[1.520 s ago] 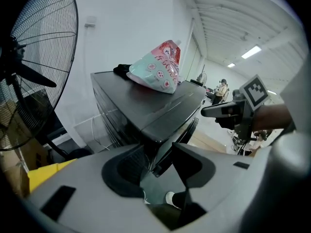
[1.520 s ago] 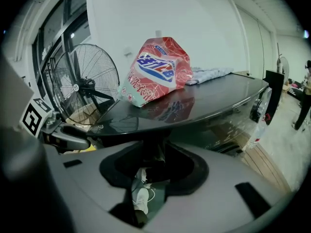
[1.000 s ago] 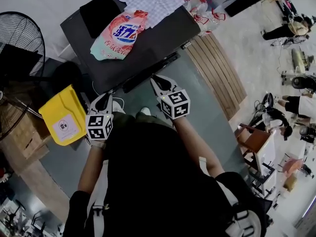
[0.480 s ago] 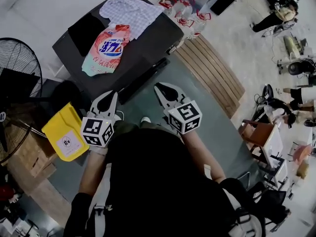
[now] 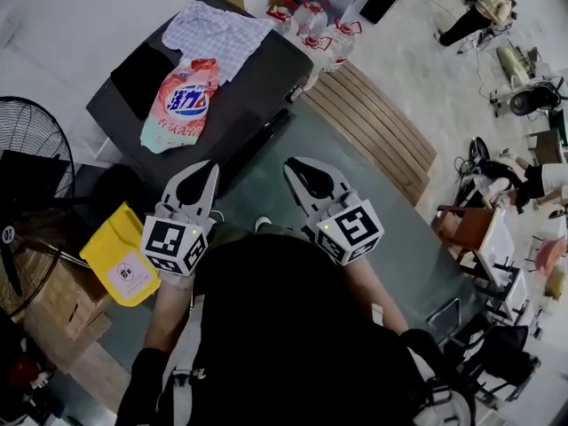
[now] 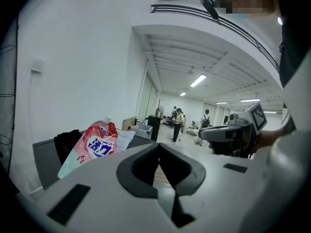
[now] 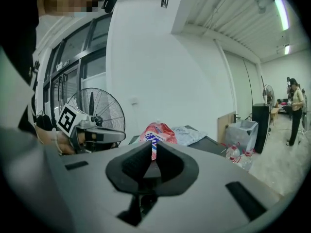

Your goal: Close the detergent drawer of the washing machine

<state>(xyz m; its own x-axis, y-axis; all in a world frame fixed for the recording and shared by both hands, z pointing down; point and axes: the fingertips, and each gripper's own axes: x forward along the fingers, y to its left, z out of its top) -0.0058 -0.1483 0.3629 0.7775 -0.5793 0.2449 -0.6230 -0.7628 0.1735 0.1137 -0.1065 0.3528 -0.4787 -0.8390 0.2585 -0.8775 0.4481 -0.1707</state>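
Pale floor (image 5: 417, 87) fills most of head view, w/ a dark grey washing machine (image 5: 248, 96) upper left, seen from above. Its front shows only as a dark strip (image 5: 257, 149) along the near edge; the detergent drawer would sit on that face, but can't tell it apart there, nor whether it's in or out. Right of the machine lies a wooden slatted panel (image 5: 373, 127); left of it stands a black fan (image 5: 40, 131), w/ a cardboard box (image 5: 62, 300) below and a yellow bag (image 5: 120, 256) just beside. On the machine top: a pink-green detergent pouch (image 5: 182, 105), a checked cloth (image 5: 217, 29) touching the pouch's far end, and a black cloth (image 5: 142, 74) to the left. A pack of bottles (image 5: 311, 34) sits by the far right corner. Left gripper (image 5: 209, 169) and right gripper (image 5: 295, 165) are held side by side in front of the machine, tips near the dark strip but not touching. Both have jaws pressed together w/ nothing between them.
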